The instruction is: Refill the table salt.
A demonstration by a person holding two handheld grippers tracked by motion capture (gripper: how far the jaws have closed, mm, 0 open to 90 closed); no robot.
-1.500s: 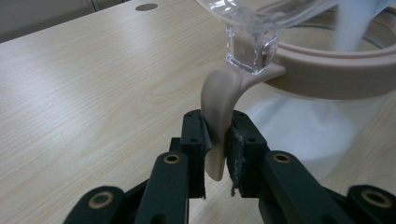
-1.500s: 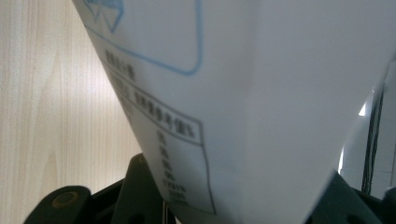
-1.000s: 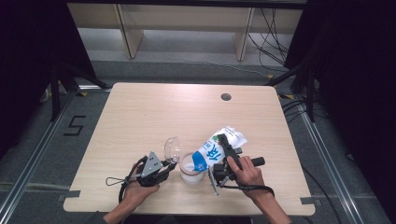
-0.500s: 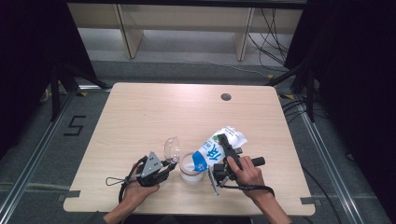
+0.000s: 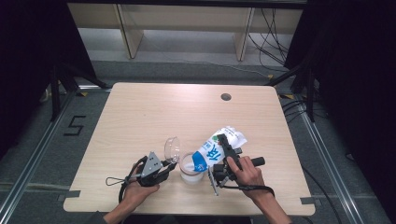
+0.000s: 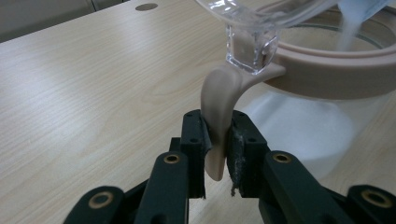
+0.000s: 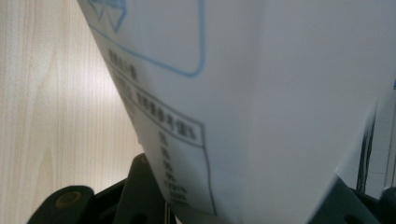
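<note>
At six o'clock on the table (image 5: 140, 116), the left gripper (image 6: 215, 140) clamps the jar's tab (image 6: 218, 112), steadying the jar (image 5: 190, 169). From three o'clock the right gripper (image 5: 223, 161) grips the tilted bag (image 5: 219, 145); white powder streams in, the jar looks partly full, and closing the lid (image 5: 172, 149) remains.

A light wooden table (image 5: 154, 112) with a round cable hole (image 5: 226, 97) stands on grey floor (image 5: 187, 70). Beyond it is pale shelving (image 5: 182, 18); black curtains (image 5: 355, 70) hang on both sides.
</note>
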